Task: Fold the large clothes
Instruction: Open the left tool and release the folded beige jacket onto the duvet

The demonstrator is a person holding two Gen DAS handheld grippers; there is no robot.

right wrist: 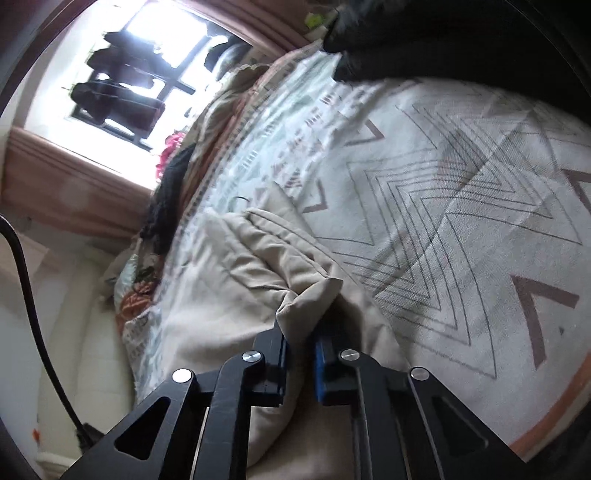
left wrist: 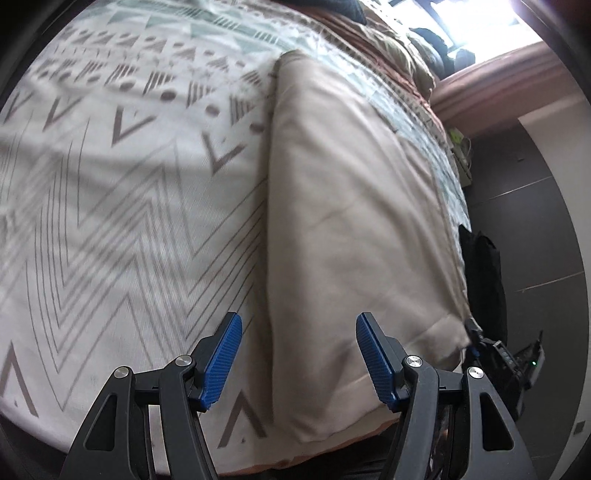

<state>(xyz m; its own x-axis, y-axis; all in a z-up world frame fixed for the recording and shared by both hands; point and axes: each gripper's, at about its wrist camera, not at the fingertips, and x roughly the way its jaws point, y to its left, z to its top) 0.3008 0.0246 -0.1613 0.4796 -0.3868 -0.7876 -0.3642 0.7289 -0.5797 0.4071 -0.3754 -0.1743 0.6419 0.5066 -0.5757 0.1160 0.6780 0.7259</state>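
Beige cloth, a large garment (left wrist: 351, 221) folded into a long strip, lies on the bed over a patterned bedspread (left wrist: 110, 184) of grey zigzags and chevrons. In the left wrist view the left tongs (left wrist: 299, 360) hang above its near end with their blue pads (left wrist: 221, 360) spread apart, nothing between them and nothing touched; the garment's left folded edge runs up between the two fingers, so most of the cloth sits ahead and to the right of them. Its long axis stretches straight away from those tongs toward the far end of the bed, where a bright window (left wrist: 480, 22) glares, and its right edge follows the side of the bed beside the dark floor (left wrist: 535, 221).

In the right wrist view the right tongs (right wrist: 301, 354) are pressed together on a raised corner of the same garment (right wrist: 258, 258), the fabric bunched into a peak between the pads and lifted a little off the bedspread (right wrist: 461, 203). From there the cloth trails away up and to the left, rumpled, toward the window (right wrist: 140, 74). A black cable (right wrist: 26, 277) curves down the left edge
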